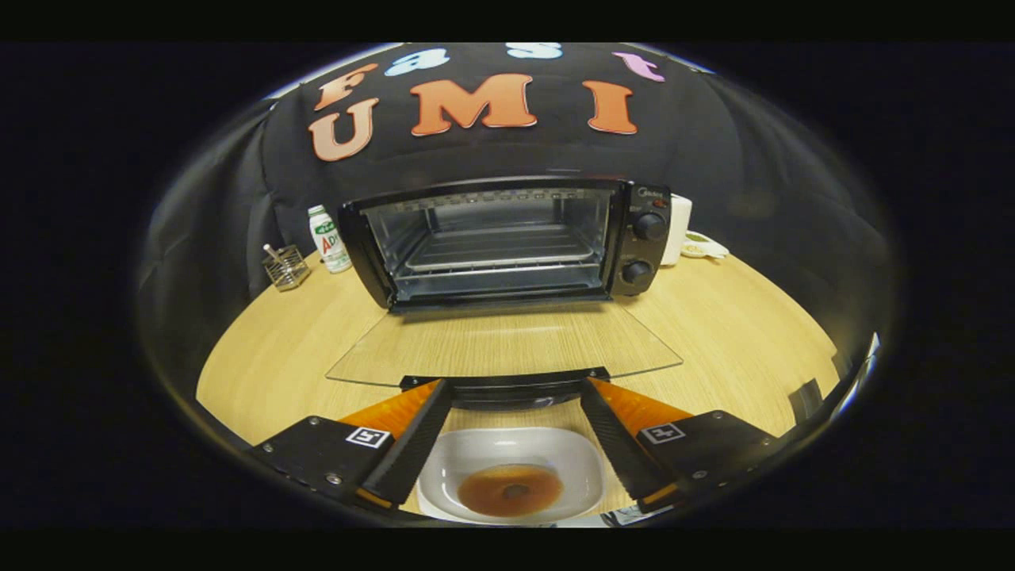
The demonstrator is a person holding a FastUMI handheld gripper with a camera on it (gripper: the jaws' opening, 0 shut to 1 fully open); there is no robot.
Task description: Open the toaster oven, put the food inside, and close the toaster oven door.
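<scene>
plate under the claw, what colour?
White plate, holding a brown donut; gripper view. Claw open above it.

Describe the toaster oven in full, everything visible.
The toaster oven is black and boxy, standing upright on the wooden table beyond the gripper, whose fingers are spread open. Its glass door lies folded down flat, its handle by the fingertips. Inside, a wire rack shows. Two round knobs sit on its side panel.

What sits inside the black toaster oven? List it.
Inside the black toaster oven, whose glass door lies open, a wire rack sits bare. The open gripper hovers above the white dish holding a brown doughnut.
</scene>
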